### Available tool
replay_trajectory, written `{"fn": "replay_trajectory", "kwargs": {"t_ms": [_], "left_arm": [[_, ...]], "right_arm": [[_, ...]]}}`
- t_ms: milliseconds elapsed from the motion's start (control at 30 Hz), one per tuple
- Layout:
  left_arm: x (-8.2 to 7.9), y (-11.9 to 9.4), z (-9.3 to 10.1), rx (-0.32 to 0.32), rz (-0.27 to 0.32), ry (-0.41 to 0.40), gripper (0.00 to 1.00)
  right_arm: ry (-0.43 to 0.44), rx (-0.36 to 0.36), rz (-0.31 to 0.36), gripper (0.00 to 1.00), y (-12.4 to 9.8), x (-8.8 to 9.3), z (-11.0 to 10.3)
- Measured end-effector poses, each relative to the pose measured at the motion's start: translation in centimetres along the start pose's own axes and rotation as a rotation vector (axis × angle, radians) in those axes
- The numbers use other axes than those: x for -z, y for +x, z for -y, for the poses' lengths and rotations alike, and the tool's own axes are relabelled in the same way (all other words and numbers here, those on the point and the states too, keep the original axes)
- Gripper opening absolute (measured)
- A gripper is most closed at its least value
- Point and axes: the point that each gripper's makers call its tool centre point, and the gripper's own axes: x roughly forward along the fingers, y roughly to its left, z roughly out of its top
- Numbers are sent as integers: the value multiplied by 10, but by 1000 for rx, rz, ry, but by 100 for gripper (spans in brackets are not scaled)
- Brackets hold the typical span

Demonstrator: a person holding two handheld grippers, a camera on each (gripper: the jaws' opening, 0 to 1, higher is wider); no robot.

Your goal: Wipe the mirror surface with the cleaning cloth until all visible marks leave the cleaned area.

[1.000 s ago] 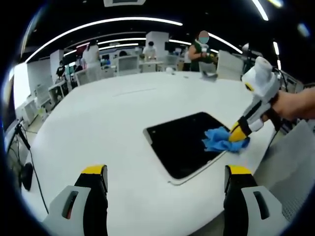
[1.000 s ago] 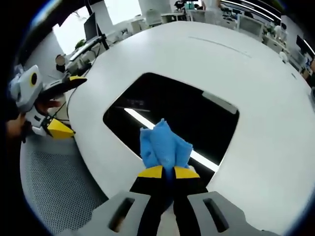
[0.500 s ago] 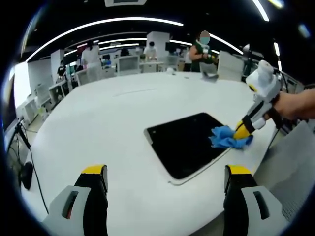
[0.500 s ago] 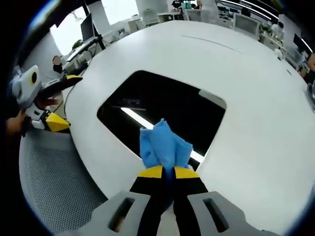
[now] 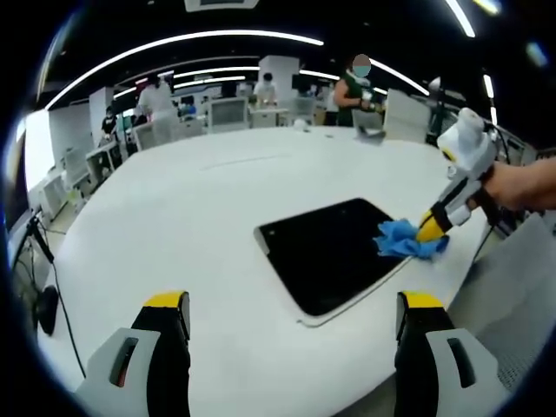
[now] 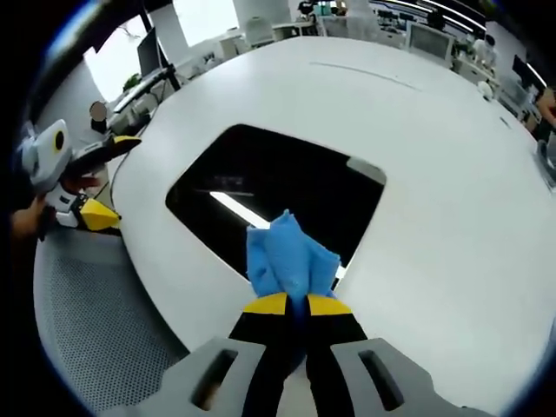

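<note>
Right now your right tongs [image 6: 289, 303] are pinched tight on the crumpled blue cleaning cloth [image 6: 289, 260], with the yellow-tipped jaws closed together and the cloth bunched up just past them. In the right gripper view the cloth sits over the near edge of the flat dark rectangular mirror [image 6: 278, 187], which lies on the large round white bench [image 6: 434, 156]; a bright strip of ceiling light reflects in the glass beside the cloth. In the left gripper view, the same cloth [image 5: 406, 241] presses on the mirror's [image 5: 326, 252] right-hand edge, held by the right tongs [image 5: 429, 230] coming in from the right with your hand [image 5: 521, 184] behind them.

Your left tongs [image 5: 291, 317] stand wide apart and hold nothing, hovering above the bench [image 5: 174, 208] short of the mirror's near corner. In the right gripper view they [image 6: 109, 182] appear at the far left, beyond the bench edge.

People stand among desks in the office behind the bench.
</note>
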Motion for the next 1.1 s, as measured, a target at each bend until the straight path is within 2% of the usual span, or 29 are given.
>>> {"fn": "replay_trajectory", "kwargs": {"t_ms": [567,1100], "left_arm": [[1,0,1,5,-3,-4,99],[1,0,-1,4,0,-16,99]], "right_arm": [[9,32,-14,0,6,-14,14],[27,49,-3,1,19,-43,36]]}}
